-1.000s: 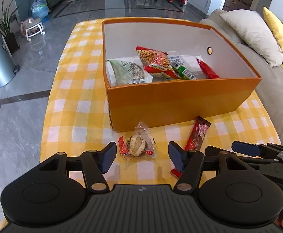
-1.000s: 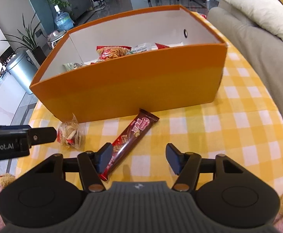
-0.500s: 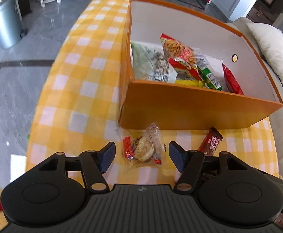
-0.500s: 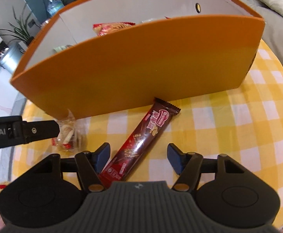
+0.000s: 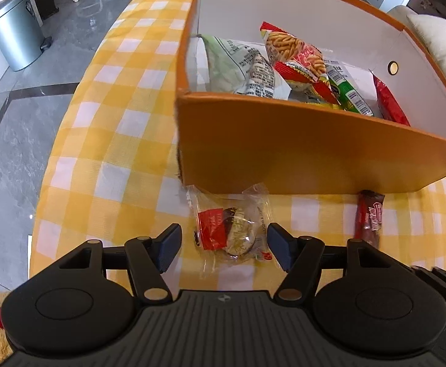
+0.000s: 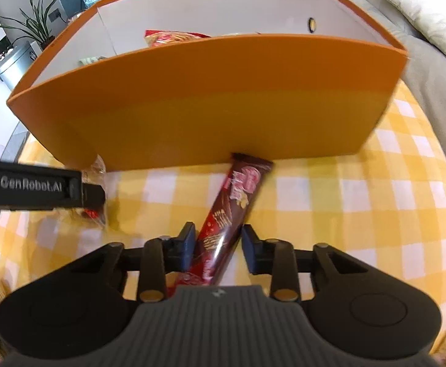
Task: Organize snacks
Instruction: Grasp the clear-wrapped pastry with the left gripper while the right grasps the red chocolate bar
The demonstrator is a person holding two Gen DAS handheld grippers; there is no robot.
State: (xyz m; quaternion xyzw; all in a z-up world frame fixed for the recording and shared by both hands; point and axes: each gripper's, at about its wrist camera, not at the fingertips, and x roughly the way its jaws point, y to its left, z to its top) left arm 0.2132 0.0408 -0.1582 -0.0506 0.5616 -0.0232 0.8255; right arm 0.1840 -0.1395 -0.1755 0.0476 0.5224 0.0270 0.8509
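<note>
**Snacks at the near table edge, two left outside the box**

Table (image 5: 106, 140): yellow check cloth. Orange box (image 6: 223, 101): several packets inside.
Chocolate bar (image 6: 238, 195): long, stiff, light; slick wrapper. Long axis runs from the near edge to the box wall, far end touching it. Right gripper (image 6: 218, 246): jaws closing across its near half; contact apparently not yet firm.
Clear-wrapped pastry (image 5: 235, 232): soft, crushable; take by the middle, gently. Left gripper (image 5: 224, 246): jaws apart, straddling it.
</note>
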